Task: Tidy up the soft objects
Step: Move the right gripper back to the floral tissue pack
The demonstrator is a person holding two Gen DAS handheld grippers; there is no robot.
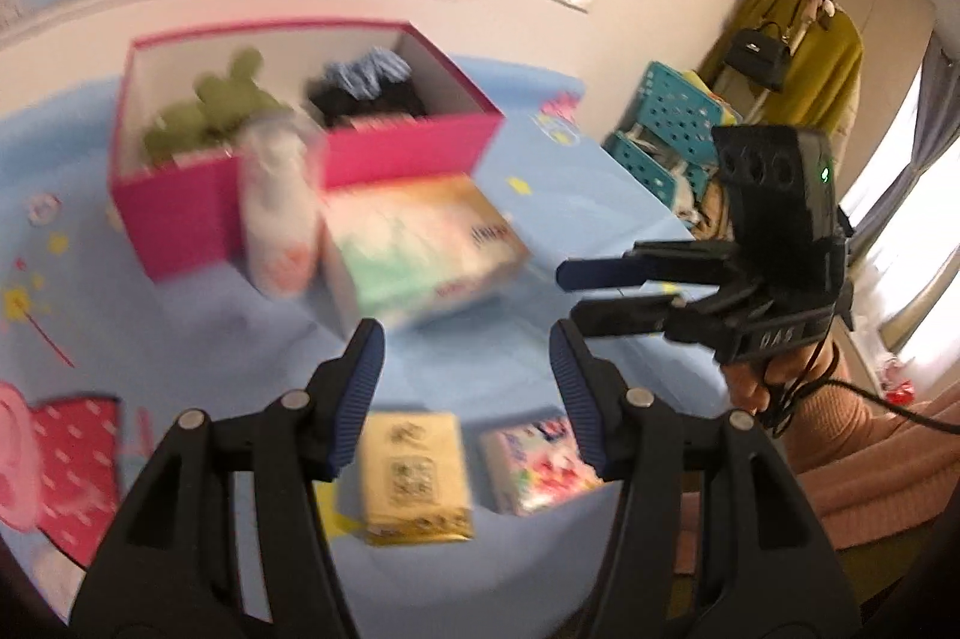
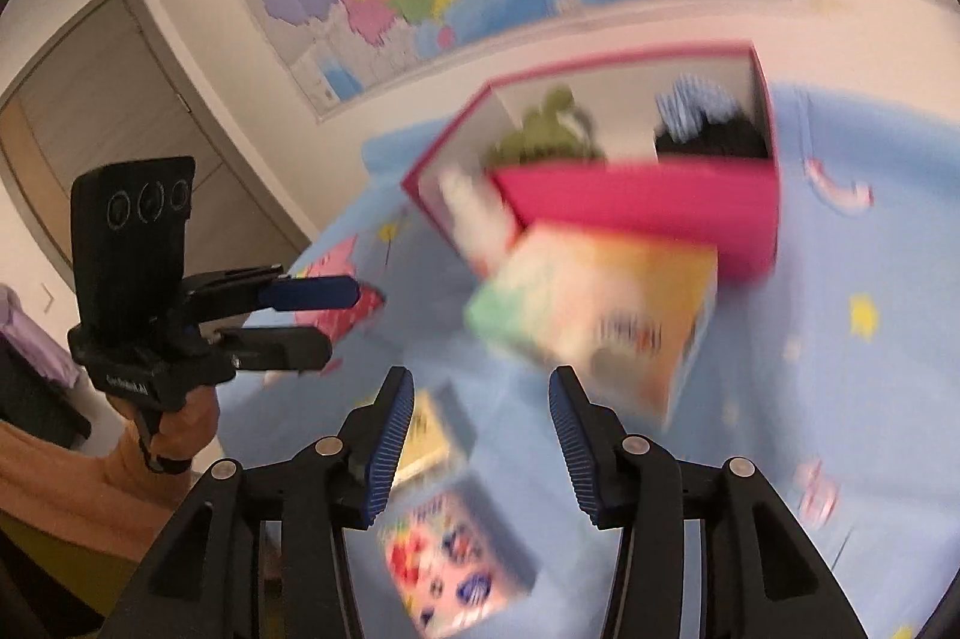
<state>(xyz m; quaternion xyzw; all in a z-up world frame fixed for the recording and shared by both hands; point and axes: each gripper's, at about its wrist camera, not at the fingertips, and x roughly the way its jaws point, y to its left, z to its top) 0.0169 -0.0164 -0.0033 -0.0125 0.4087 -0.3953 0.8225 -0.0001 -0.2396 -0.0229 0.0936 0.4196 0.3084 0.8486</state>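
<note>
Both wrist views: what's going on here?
A person holds two grippers over a blue cloth. The left gripper and right gripper are both open and empty. A pink box already holds a green plush and dark fabric. A white pack and a tissue box lie in front of the box, while a yellow pack and a floral pack lie nearer.

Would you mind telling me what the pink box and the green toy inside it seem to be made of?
The pink box looks like matte cardboard: thin, straight walls, white inside. The green toy seems to be plush fabric, with rounded, fuzzy, dull contours, though blur leaves this uncertain.
</note>
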